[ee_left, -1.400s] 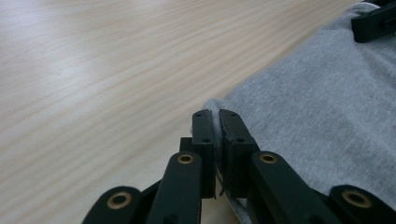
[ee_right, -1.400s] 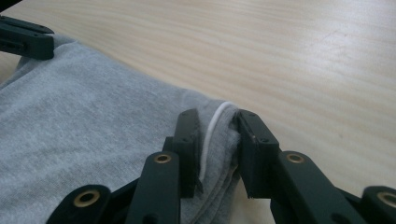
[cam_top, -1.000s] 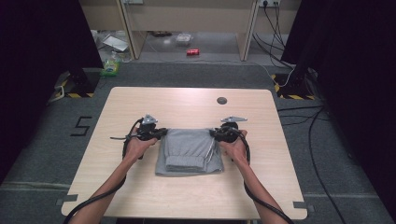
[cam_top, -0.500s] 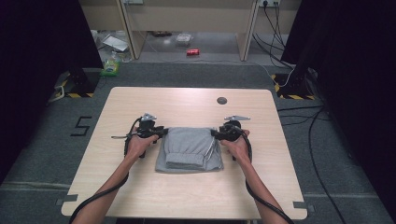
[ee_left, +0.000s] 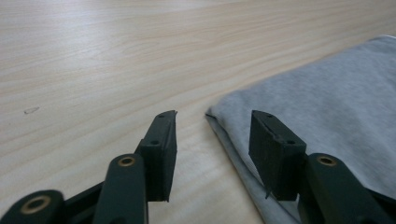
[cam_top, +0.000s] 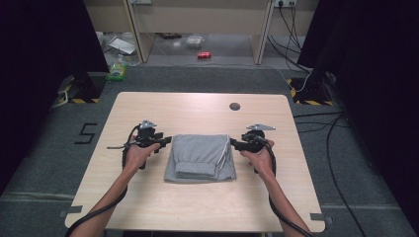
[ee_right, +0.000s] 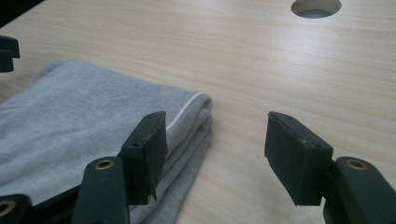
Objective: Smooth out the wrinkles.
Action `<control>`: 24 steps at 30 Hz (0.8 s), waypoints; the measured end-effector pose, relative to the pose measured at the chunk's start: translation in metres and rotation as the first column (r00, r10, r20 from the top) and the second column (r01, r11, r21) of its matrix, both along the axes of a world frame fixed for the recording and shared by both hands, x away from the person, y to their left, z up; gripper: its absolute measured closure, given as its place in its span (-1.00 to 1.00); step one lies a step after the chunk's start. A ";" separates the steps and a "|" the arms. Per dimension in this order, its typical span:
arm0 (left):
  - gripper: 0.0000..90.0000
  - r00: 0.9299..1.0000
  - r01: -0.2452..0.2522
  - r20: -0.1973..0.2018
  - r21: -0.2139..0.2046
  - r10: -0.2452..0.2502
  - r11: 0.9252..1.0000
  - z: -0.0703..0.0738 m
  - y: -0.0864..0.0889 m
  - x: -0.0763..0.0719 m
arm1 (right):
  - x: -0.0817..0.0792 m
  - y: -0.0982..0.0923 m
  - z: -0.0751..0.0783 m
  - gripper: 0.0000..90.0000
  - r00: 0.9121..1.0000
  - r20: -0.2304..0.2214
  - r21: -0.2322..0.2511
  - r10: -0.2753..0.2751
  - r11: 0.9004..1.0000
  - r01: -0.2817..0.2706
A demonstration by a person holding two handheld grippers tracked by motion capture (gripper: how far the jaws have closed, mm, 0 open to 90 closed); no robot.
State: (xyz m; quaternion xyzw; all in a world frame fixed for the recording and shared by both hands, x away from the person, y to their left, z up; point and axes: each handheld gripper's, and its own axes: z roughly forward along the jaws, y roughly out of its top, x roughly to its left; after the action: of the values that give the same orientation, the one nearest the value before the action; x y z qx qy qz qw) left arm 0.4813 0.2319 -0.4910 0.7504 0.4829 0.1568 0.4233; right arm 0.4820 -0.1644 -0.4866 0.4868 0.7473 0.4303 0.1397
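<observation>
We see a folded grey garment [cam_top: 201, 157] lying flat near the middle of the table [cam_top: 197, 207], a little toward the person's side, with a smaller folded layer on top at its near edge. The left gripper [cam_top: 165, 140] sits just off the garment's left edge, and the right gripper [cam_top: 233, 143] just off its right edge, each held in a hand with the forearm coming in from below.

In the left gripper view we look along the left gripper [ee_left: 212, 135]: its jaws stand partly apart and have just been opening. The garment [ee_left: 327, 107] has its corner ahead of the gap, but nothing is pinched; one jaw hangs over the cloth, the other over bare wood.

In the right gripper view the right gripper [ee_right: 215, 140] also has its jaws apart, just opened, empty. The garment [ee_right: 84, 121] has its stacked edge below the left jaw, the right jaw over wood. A round hole [ee_right: 315, 6] in the table shows at the top.
</observation>
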 end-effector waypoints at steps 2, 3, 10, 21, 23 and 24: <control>0.10 1.000 0.004 0.003 0.001 -0.004 1.000 0.003 0.001 -0.006 | -0.005 -0.002 0.002 -0.13 1.000 -0.001 0.017 0.002 1.000 -0.002; 0.07 1.000 0.010 -0.001 0.001 -0.010 1.000 0.003 0.002 -0.008 | -0.008 -0.004 0.003 -0.14 1.000 -0.004 0.022 0.005 1.000 -0.005; -0.09 0.999 0.039 -0.022 0.001 -0.039 0.999 0.002 0.009 -0.029 | -0.027 -0.010 0.006 -0.15 1.000 0.009 -0.012 0.027 1.000 -0.027; -0.34 0.995 0.089 -0.048 -0.019 -0.090 0.996 -0.003 0.016 -0.058 | -0.051 -0.005 0.007 -0.18 0.996 0.022 -0.030 0.087 0.996 -0.087; -0.37 0.994 0.092 -0.050 -0.026 -0.093 0.995 -0.005 0.018 -0.063 | -0.055 -0.004 0.007 -0.18 0.996 0.019 -0.036 0.092 0.995 -0.092; -0.39 0.995 0.091 -0.047 -0.027 -0.092 0.995 -0.006 0.019 -0.066 | -0.057 -0.003 0.007 -0.19 0.995 0.021 -0.043 0.097 0.994 -0.096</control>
State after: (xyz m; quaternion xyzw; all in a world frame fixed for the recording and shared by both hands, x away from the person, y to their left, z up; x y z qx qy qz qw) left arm 0.4151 0.2510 -0.4971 0.7699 0.4600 0.1128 0.4277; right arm 0.4250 -0.1676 -0.4800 0.4420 0.7771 0.4263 0.1378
